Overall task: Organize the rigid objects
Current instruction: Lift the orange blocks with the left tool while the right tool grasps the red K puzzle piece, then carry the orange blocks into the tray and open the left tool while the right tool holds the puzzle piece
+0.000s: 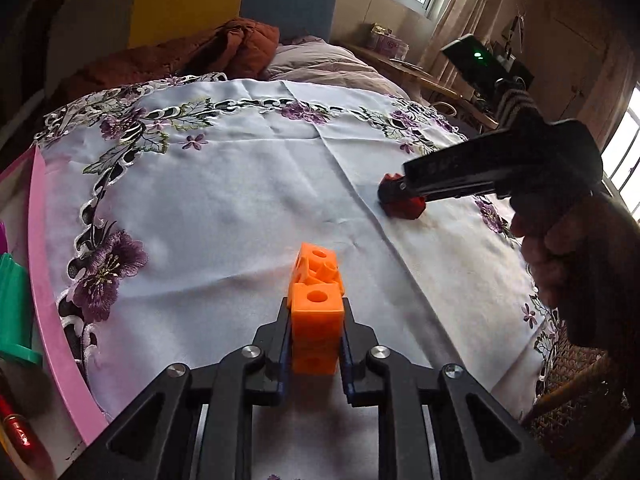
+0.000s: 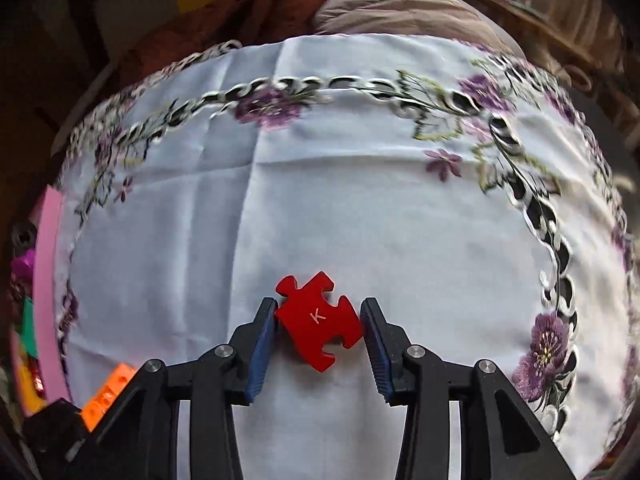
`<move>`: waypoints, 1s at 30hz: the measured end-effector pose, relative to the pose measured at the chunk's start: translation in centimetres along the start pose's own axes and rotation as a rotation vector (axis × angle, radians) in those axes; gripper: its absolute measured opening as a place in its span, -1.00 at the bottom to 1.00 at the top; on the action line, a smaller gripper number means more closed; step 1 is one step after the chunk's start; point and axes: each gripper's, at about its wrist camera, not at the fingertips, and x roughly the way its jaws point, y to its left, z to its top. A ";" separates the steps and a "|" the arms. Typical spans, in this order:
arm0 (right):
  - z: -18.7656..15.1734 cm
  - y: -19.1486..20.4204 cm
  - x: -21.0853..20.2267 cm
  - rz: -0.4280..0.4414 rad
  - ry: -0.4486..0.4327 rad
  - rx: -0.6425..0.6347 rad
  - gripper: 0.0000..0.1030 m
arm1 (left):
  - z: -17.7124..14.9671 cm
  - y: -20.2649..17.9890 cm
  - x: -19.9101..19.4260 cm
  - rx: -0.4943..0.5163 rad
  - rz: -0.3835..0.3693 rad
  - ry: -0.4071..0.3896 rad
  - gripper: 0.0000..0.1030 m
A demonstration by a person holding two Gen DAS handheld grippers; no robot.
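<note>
The left hand-held gripper (image 1: 316, 332) clamps a rigid, light orange block stack (image 1: 317, 312) above the bench (image 1: 240, 200). The right hand-held gripper (image 2: 319, 320) pinches the hard, thin red puzzle piece (image 2: 319, 322) by its edges; its lobes may slip.

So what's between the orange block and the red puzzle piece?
Only bare white cloth between the orange block and the red puzzle piece, in the left view.
</note>
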 end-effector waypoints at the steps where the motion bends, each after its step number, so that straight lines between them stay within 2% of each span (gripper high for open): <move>1: -0.1 0.6 0.1 -0.027 -0.010 -0.032 -0.08 | 0.0 0.1 0.0 -0.004 -0.002 -0.002 -0.64; 5: -0.4 0.9 -0.2 -0.042 -0.033 -0.064 -0.07 | -0.1 0.2 -0.1 -0.014 -0.014 -0.007 -0.61; 12: -0.9 0.6 -0.4 -0.043 -0.054 -0.084 -0.04 | 0.0 0.5 -0.5 -0.038 -0.033 -0.003 -0.40; 16: -0.5 1.4 0.8 -0.043 -0.059 -0.091 -0.03 | 0.5 0.6 -0.7 -0.034 -0.007 -0.006 -0.40; 21: -0.3 1.3 0.8 -0.047 -0.062 -0.100 -0.02 | 1.1 -0.5 -0.6 0.030 0.017 0.010 -0.40; 24: -0.3 1.4 0.7 -0.057 -0.066 -0.117 -0.02 | 1.2 -1.2 -0.1 0.080 0.061 0.019 -0.56; 30: -0.4 1.3 0.4 -0.066 -0.068 -0.131 -0.03 | 0.4 -0.4 -1.6 0.034 0.103 -0.005 -0.56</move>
